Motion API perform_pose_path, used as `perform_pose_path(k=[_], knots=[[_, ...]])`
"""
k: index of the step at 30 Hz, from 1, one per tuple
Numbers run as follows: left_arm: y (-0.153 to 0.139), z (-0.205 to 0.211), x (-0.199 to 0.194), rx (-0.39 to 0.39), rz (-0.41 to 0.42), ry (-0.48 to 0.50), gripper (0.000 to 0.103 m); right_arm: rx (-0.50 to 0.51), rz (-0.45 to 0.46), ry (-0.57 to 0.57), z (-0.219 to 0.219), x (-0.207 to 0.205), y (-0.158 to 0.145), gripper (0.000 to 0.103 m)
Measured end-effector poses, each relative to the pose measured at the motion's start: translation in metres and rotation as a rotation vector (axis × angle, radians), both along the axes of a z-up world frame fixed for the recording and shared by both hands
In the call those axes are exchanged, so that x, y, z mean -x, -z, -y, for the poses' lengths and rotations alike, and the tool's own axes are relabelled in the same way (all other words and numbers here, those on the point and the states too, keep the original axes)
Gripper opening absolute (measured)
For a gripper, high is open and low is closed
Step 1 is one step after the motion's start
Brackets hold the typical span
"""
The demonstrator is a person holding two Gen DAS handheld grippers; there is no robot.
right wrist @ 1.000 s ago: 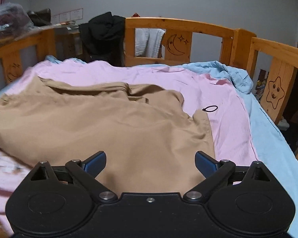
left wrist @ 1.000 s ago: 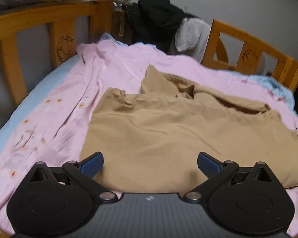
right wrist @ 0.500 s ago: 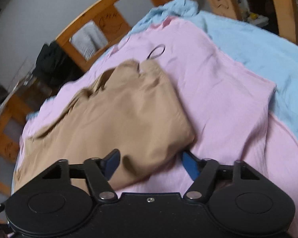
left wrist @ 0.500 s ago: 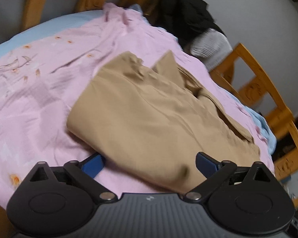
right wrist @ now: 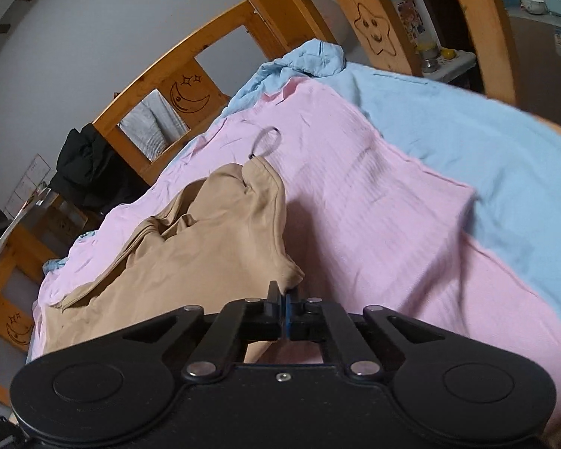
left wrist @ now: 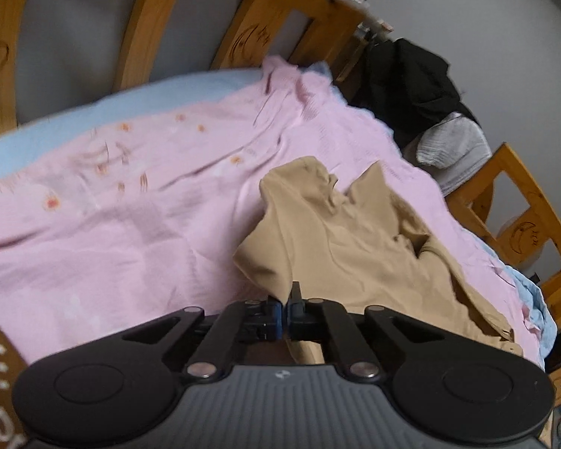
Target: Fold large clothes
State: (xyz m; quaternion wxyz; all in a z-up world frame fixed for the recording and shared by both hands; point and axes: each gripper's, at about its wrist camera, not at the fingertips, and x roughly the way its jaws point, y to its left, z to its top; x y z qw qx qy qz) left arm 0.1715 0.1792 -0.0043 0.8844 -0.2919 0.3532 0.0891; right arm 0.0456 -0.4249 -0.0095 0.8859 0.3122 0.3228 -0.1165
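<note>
A large tan garment (left wrist: 359,247) lies on a pink sheet (left wrist: 131,202) on the bed; it also shows in the right wrist view (right wrist: 190,247). My left gripper (left wrist: 285,312) is shut on the garment's near left corner, which is lifted and bunched. My right gripper (right wrist: 283,312) is shut on the garment's near right corner, also pulled up off the pink sheet (right wrist: 374,202). The far part of the garment is rumpled, with a collar or fold showing.
Wooden bed rails (left wrist: 280,22) with carved moon and star shapes (right wrist: 374,33) surround the mattress. Dark and grey clothes (left wrist: 415,82) hang over the far rail. A blue blanket (right wrist: 467,123) lies at the right. A black hair tie (right wrist: 267,144) lies beside the garment.
Both grippers have gone from open to shut on the garment's near corners. Both cameras have tilted outward, and the corners are lifted off the sheet.
</note>
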Motion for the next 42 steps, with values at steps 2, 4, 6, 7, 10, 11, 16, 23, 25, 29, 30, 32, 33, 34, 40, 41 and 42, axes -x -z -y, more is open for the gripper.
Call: perform_pose_path(k=[2,4,6,7,10,11,16,23,25,29,30,32,33,34,40,41,42], knots=[[-0.007,-0.005,0.011,0.004,-0.01,0.006,0.001,-0.017,-0.008,0.005,0.002,0.015,-0.01,0.0],[-0.012,-0.013,0.025,0.028,-0.032,0.004,0.001,-0.033,-0.021,0.004,0.002,0.035,-0.016,0.0],[-0.014,-0.02,0.043,0.048,-0.052,0.01,0.001,-0.053,-0.04,0.003,0.002,0.055,-0.02,0.0],[-0.014,-0.02,0.049,0.044,-0.055,0.022,0.001,-0.051,-0.051,0.0,0.001,0.063,-0.022,0.0],[-0.01,-0.02,0.058,-0.006,-0.04,0.093,0.002,0.011,-0.087,-0.029,-0.007,0.075,-0.022,0.0],[-0.008,-0.022,0.058,0.009,-0.032,0.096,0.002,0.015,-0.1,-0.031,-0.009,0.074,-0.019,0.0],[-0.003,-0.028,0.065,0.072,0.008,0.094,0.016,0.085,-0.141,-0.039,-0.018,0.068,-0.018,0.014],[0.007,-0.028,0.089,0.055,0.06,0.125,0.082,0.352,-0.107,-0.096,-0.049,0.063,-0.03,0.048],[0.009,-0.027,0.094,0.062,0.066,0.149,0.089,0.477,-0.066,-0.142,-0.068,0.056,-0.036,0.062],[0.018,-0.023,0.099,0.108,0.059,0.205,0.095,0.679,0.061,-0.331,-0.118,0.033,-0.041,0.079],[0.02,-0.021,0.099,0.116,0.064,0.217,0.096,0.709,0.097,-0.389,-0.133,0.023,-0.04,0.081],[0.023,-0.018,0.098,0.12,0.07,0.23,0.097,0.753,0.162,-0.489,-0.16,0.003,-0.035,0.085],[0.023,-0.017,0.096,0.125,0.073,0.236,0.097,0.776,0.189,-0.526,-0.172,-0.009,-0.031,0.086],[0.024,-0.016,0.094,0.129,0.075,0.236,0.097,0.798,0.206,-0.554,-0.185,-0.024,-0.026,0.086],[0.035,-0.02,0.077,0.137,0.046,0.174,0.097,0.857,0.208,-0.6,-0.231,-0.102,-0.005,0.086],[0.037,-0.02,0.076,0.135,0.045,0.174,0.098,0.868,0.197,-0.607,-0.235,-0.111,0.0,0.086],[0.037,-0.019,0.075,0.129,0.046,0.179,0.099,0.874,0.177,-0.623,-0.239,-0.121,0.006,0.087]])
